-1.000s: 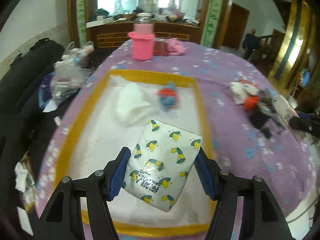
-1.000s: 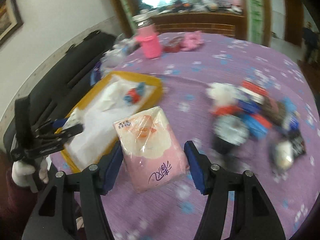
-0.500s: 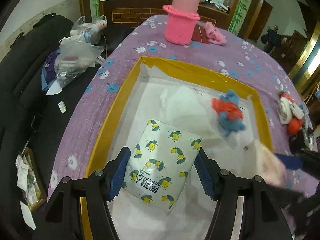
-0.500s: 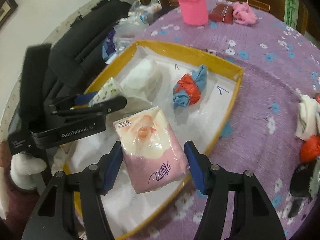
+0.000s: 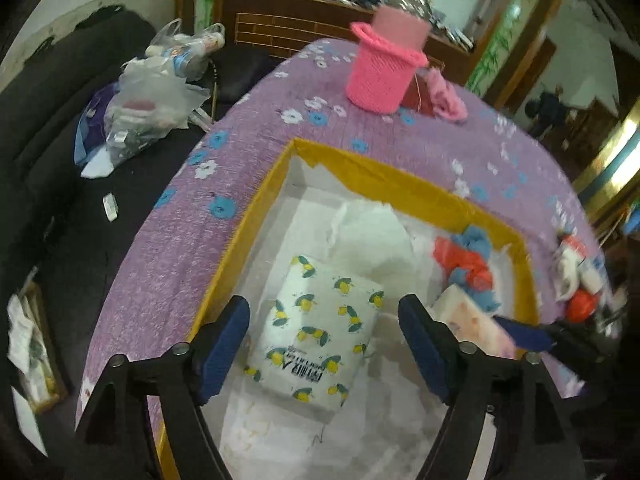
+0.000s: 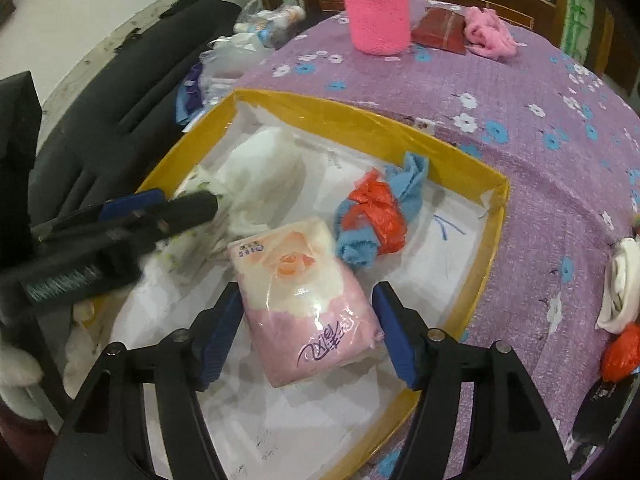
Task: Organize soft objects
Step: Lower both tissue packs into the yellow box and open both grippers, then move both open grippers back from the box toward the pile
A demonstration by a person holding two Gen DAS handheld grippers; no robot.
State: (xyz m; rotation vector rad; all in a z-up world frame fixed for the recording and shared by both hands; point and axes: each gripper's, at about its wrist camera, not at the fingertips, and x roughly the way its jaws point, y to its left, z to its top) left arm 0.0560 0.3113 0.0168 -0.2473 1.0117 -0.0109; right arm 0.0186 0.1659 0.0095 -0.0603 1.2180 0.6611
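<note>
A yellow-rimmed tray [image 5: 380, 176] [image 6: 360, 116] lined with white paper lies on the purple flowered cloth. Inside it lies a lemon-print tissue pack [image 5: 320, 332]. My left gripper [image 5: 322, 308] straddles that pack with its jaws opening and a gap at each pad. A pink tissue pack [image 6: 304, 300] sits low over the tray floor between the pads of my right gripper [image 6: 308, 294]. Those jaws are opening, but the pads still touch its sides. A white soft bundle [image 6: 264, 168] and a red-and-blue cloth bundle [image 6: 376, 212] lie further back in the tray.
A pink knitted cup [image 6: 376, 12], a dark red wallet [image 6: 440, 32] and a pink cloth [image 6: 488, 36] stand beyond the tray. More soft things [image 6: 620, 280] are piled at the right. Plastic bags [image 5: 148, 100] rest on the black sofa to the left.
Both grippers came in over the tray and lower, each with its pack. The left jaws widened and let go of the lemon pack. The right jaws widened a little.
</note>
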